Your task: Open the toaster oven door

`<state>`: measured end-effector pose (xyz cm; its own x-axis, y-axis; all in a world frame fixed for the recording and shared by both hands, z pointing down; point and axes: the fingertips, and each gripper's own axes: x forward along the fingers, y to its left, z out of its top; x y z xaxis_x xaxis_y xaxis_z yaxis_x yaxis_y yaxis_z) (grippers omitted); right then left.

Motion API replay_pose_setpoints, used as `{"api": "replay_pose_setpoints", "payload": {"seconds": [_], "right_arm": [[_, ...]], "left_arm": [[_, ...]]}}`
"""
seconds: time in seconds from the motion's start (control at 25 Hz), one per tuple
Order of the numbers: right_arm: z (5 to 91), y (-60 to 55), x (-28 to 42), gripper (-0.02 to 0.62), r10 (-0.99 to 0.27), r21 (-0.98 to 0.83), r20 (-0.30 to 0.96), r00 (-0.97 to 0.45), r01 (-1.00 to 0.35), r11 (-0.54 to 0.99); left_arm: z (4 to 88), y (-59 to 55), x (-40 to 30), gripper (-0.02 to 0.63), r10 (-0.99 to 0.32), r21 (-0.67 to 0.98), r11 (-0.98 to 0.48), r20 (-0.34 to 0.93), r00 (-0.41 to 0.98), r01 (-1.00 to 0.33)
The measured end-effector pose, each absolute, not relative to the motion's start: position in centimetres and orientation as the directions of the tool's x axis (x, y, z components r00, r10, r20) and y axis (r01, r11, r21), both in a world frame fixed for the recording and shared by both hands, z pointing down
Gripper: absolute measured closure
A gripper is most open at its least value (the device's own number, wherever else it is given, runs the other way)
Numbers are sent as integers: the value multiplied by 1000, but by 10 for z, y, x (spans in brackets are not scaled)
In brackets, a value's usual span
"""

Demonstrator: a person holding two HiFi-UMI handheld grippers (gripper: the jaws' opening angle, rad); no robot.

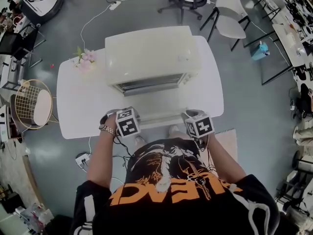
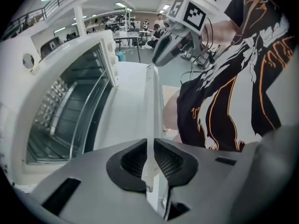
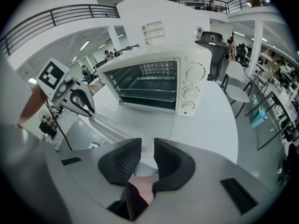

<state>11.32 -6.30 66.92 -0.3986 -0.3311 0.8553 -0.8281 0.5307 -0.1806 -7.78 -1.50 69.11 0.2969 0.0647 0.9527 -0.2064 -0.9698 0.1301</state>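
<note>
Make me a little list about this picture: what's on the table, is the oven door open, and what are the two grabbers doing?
Oven: white boxy toaster oven on a white table
Door: white oven door open, folded down flat
Left gripper: jaws shut on the door's front edge
Right gripper: at the same edge, grip unclear
Inside: metal wire rack

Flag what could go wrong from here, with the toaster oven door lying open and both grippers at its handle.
1. The left gripper is shut on only the thin door handle. It could slip off, and the door might jolt or swing back.
2. The door already lies fully down, close to the front edge of the table. Any further downward pull might strain the hinge or tip the toaster oven forward.
</note>
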Motion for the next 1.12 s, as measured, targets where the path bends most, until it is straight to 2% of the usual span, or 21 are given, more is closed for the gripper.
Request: {"api": "replay_pose_setpoints", "payload": {"seconds": [0.2,0.52,0.56,0.6,0.64,0.8,0.88,0.96,1.04,1.12], "right_arm": [[680,-86,85,496,-289,-188,854,-433,-773,606],[753,-81,58,501,-94,-221,919,-384,-695,685],[757,-80,57,510,-76,-216,927,-368,-688,693],[761,-78,57,516,-63,-212,933,-355,-681,701],[765,-75,56,518,-51,-207,938,-343,-673,710],[788,-66,65,529,-20,-159,968,-252,-671,724],[800,-65,75,532,-19,-110,983,-183,-672,732],[816,-64,68,538,-24,-117,979,-204,-652,749],[818,-66,59,541,-41,-121,972,-232,-644,756],[817,-62,61,541,-47,-106,976,-213,-650,753]], "left_arm": [[727,3,-75,502,137,211,-952,942,307,-222],[744,11,-73,502,100,247,-912,907,408,-328],[740,7,-74,506,72,225,-915,908,412,-335],[735,1,-72,565,36,196,-919,907,420,-343],[730,-4,-70,582,2,171,-920,902,432,-352],[701,-22,-53,583,-116,91,-919,867,484,-384],[681,-39,-45,583,-254,3,-897,815,521,-441],[652,-57,-39,583,-422,-41,-836,686,593,-547],[615,-69,-40,584,-573,9,-751,488,658,-660],[584,-69,-50,584,-681,89,-669,322,657,-738]]}}
